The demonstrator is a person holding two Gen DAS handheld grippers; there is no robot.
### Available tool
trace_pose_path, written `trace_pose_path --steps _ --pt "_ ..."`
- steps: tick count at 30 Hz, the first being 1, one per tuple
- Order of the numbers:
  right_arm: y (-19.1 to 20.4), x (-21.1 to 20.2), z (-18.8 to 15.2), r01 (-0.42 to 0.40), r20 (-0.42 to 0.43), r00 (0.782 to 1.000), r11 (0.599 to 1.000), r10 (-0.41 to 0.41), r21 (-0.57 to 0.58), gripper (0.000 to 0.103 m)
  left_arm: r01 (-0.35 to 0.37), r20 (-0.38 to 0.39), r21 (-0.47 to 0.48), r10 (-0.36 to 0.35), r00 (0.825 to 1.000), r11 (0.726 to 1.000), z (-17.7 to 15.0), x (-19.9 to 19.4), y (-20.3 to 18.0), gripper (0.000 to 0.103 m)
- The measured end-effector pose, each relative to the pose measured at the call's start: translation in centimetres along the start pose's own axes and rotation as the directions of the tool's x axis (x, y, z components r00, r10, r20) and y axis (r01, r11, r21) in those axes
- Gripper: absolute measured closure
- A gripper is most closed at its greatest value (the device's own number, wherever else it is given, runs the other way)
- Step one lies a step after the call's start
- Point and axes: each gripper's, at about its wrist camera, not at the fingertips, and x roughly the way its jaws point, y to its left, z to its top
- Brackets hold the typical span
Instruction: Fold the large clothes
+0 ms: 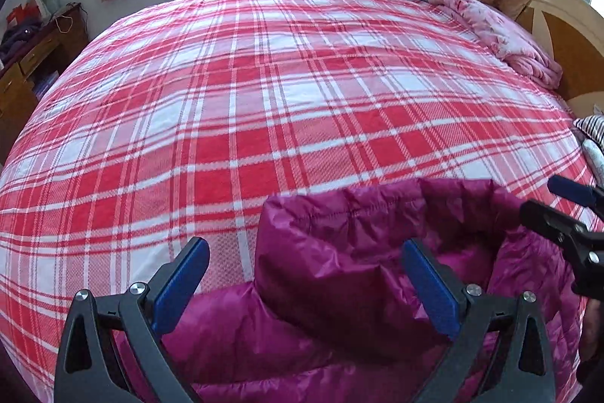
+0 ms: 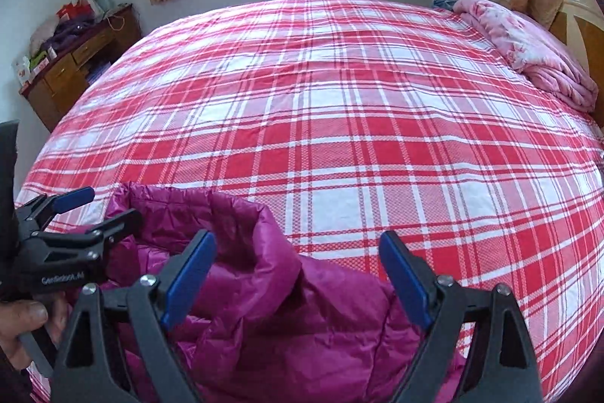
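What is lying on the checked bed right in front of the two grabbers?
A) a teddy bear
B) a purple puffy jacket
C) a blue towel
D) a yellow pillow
B: a purple puffy jacket lies on the red-and-white checked bedspread just ahead of both open grippers.

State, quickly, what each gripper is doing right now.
Left gripper: open, over the magenta quilted puffer jacket, holding nothing.
Right gripper: open, holding nothing.
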Motion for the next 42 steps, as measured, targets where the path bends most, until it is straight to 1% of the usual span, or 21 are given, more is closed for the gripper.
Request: trace_pose_path --steps 1,2,4,5,6,8,12,15,18,19,21,23,25,28,29,30,32,34,37,40,42 --pt "0.2 0.4 -0.2 0.014 -0.013 1.0 1.0 -0.014 -0.016 0.014 0.005 -0.016 0.004 -0.005 1.0 1.0 -0.8 0.0 0.2 0.001" --pt "0.2 0.7 -0.5 0.021 -0.022 1.0 0.999 -0.021 -0.026 0.02 0.0 -0.024 0.015 0.0 1.0 1.0 -1.5 -0.1 0.5 0.001" --pt "0.2 1.2 -1.0 0.018 -0.048 0.999 0.999 -0.02 -0.041 0.041 -0.035 -0.029 0.038 0.036 0.999 0.999 -2.8 -0.4 1.1 0.001" --pt "0.1 1.3 -1.5 0.013 -0.071 0.997 0.999 -0.016 -0.044 0.064 -0.039 -0.032 0.047 0.041 0.999 0.998 -3.4 -0.5 1.6 0.001" --pt "-0.1 1.3 -1.9 0.006 -0.082 0.997 0.999 -0.009 -0.042 0.078 -0.047 -0.035 0.052 0.049 0.998 0.998 -3.9 -0.7 2.1 0.001" --pt "-0.2 0.8 -2.8 0.009 -0.073 0.997 0.998 -0.014 -0.06 0.085 -0.049 -0.043 0.043 0.051 0.998 0.998 -4.6 -0.9 3.1 0.001" --pt "-0.5 -0.4 -4.4 0.03 -0.042 0.999 0.996 -0.033 -0.082 0.09 -0.034 -0.051 -0.001 0.034 0.998 0.999 -5.7 -0.9 4.4 0.001" --pt "-0.8 -0.3 -5.6 0.032 -0.037 0.999 0.996 -0.036 -0.089 0.092 -0.04 -0.028 -0.012 0.039 0.999 0.999 -6.3 -1.7 4.4 0.001" --pt "-1.0 0.0 -7.0 0.044 -0.018 0.999 0.993 -0.047 -0.107 0.092 0.021 0.088 -0.065 -0.016 0.996 0.998 -6.1 -4.9 4.5 0.001" --pt "-1.1 0.1 -7.3 0.048 -0.01 0.999 0.993 -0.049 -0.11 0.092 0.035 0.132 -0.073 -0.025 0.991 0.997 -5.8 -6.1 4.4 0.001" --pt "-1.1 0.3 -7.7 0.054 0.006 0.999 0.992 -0.054 -0.117 0.092 0.063 0.229 -0.071 -0.045 0.972 0.996 -4.6 -8.5 3.7 0.001" --pt "-1.0 0.4 -7.8 0.062 0.019 0.998 0.991 -0.06 -0.117 0.092 0.087 0.289 -0.067 -0.064 0.955 0.994 -2.8 -9.7 2.6 0.001" --pt "-0.9 0.3 -8.0 0.068 0.035 0.997 0.99 -0.064 -0.124 0.092 0.095 0.28 -0.057 -0.076 0.957 0.994 -0.9 -9.1 1.4 0.001" --pt "-1.0 0.0 -8.4 0.059 0.043 0.998 0.99 -0.054 -0.131 0.092 0.064 0.23 -0.052 -0.051 0.972 0.997 0.4 -6.2 0.2 0.001" --pt "-1.1 -0.1 -8.4 0.055 0.045 0.998 0.99 -0.049 -0.129 0.092 0.048 0.203 -0.039 -0.04 0.978 0.998 0.2 -5.2 -0.1 0.001" --pt "-1.3 -0.1 -8.5 0.052 0.046 0.998 0.991 -0.046 -0.127 0.092 0.002 0.158 -0.024 0.002 0.987 1.0 -0.2 -3.8 -0.4 0.001" --pt "-1.4 -0.1 -8.6 0.046 0.046 0.998 0.991 -0.04 -0.127 0.092 -0.072 0.079 -0.014 0.073 0.994 0.997 -2.3 -1.7 0.0 0.001" --pt "-1.3 -0.2 -8.6 0.034 0.044 0.999 0.99 -0.028 -0.139 0.092 -0.09 0.013 -0.01 0.09 0.996 0.996 -4.7 -0.1 0.7 0.001" --pt "-1.1 -1.6 -8.6 0.02 0.044 0.999 0.99 -0.013 -0.14 0.089 -0.099 0.035 0.012 0.099 0.994 0.995 -6.6 -0.3 0.6 0.001" --pt "-0.6 -4.7 -8.0 0.008 0.108 0.994 0.994 0.004 -0.11 0.075 -0.115 0.044 0.021 0.114 0.993 0.993 -6.6 -0.4 0.2 0.001" --pt "0.1 -6.8 -7.4 0.007 0.197 0.98 0.996 0.01 -0.087 0.042 -0.117 0.042 0.022 0.116 0.992 0.993 -6.4 -0.1 0.2 0.001"
